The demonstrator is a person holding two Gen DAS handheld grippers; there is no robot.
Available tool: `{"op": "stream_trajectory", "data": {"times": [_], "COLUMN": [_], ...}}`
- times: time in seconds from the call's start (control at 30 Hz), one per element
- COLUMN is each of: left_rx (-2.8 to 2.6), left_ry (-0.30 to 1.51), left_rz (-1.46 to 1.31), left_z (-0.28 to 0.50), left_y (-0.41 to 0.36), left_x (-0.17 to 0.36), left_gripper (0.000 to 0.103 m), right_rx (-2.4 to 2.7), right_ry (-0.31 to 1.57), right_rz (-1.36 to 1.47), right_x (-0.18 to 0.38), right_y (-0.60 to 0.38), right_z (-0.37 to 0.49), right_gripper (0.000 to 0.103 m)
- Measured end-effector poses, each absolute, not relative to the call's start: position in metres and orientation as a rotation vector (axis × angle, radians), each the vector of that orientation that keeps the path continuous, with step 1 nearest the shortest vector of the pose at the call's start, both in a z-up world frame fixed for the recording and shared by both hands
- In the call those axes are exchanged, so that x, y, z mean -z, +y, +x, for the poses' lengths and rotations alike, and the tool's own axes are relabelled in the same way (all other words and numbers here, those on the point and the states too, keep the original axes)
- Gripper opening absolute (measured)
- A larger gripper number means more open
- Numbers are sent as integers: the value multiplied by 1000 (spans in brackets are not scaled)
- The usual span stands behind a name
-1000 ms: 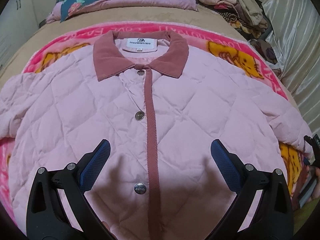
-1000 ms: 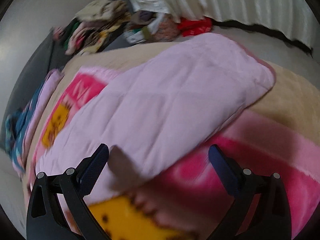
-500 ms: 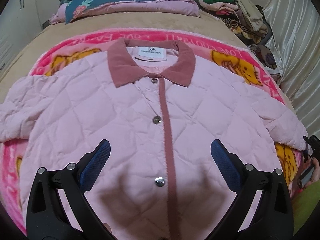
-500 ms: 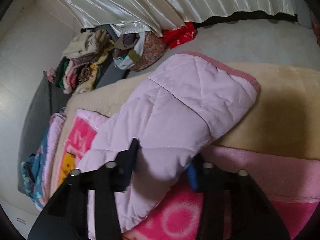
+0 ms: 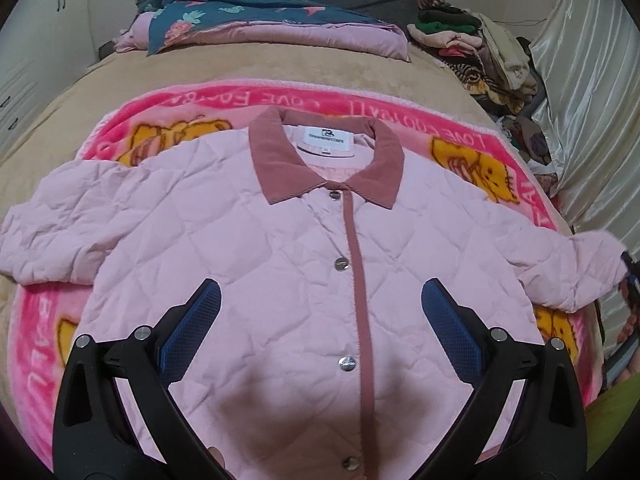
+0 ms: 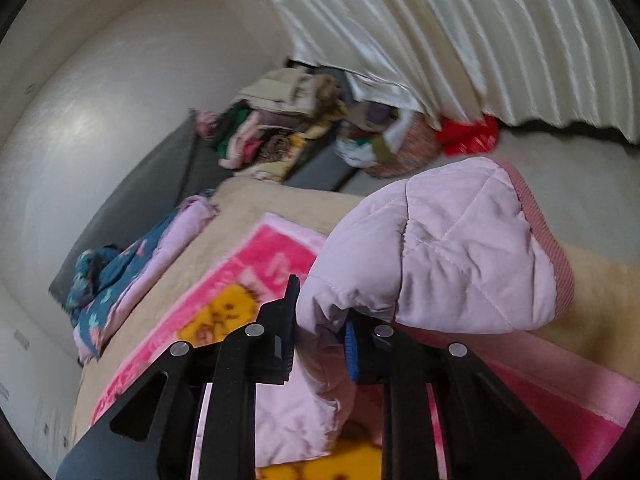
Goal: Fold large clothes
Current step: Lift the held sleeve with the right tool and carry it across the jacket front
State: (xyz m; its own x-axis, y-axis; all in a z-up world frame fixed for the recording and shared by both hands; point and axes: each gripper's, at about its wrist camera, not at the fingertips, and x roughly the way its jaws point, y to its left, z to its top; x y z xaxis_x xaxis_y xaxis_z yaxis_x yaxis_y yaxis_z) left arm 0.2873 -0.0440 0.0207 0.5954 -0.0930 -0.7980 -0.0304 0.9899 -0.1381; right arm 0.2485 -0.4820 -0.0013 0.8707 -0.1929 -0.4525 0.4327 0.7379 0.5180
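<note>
Your left gripper [image 5: 320, 312] is hovering with its fingers spread wide over the lower front of the pink quilted jacket [image 5: 280, 264], gripping nothing. The jacket is lying face up and buttoned on the pink cartoon blanket [image 5: 192, 108], collar [image 5: 280, 168] pointing toward the bed's far edge, where folded bedding [image 5: 260, 20] is sitting. Your right gripper [image 6: 320, 332] is clamping its fingers tight on the jacket's sleeve [image 6: 452, 252] near the cuff, and the sleeve is lifting off the blanket by the bed's right edge.
</note>
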Motion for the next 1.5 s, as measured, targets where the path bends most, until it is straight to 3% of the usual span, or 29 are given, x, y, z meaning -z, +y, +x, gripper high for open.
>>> {"op": "stream_trajectory", "data": {"times": [0.67, 1.5], "left_rx": [-25, -39], "left_ry": [855, 809], "left_rz": [-223, -310], "left_z": [274, 295], "left_y": [24, 68], "left_x": [-43, -45], "left_gripper": [94, 94], "right_rx": [94, -102], "right_ry": [344, 367], "right_rz": [391, 151], "right_x": [-93, -110], "right_y": [-349, -207], "right_z": [282, 324], "right_gripper": [17, 17]}}
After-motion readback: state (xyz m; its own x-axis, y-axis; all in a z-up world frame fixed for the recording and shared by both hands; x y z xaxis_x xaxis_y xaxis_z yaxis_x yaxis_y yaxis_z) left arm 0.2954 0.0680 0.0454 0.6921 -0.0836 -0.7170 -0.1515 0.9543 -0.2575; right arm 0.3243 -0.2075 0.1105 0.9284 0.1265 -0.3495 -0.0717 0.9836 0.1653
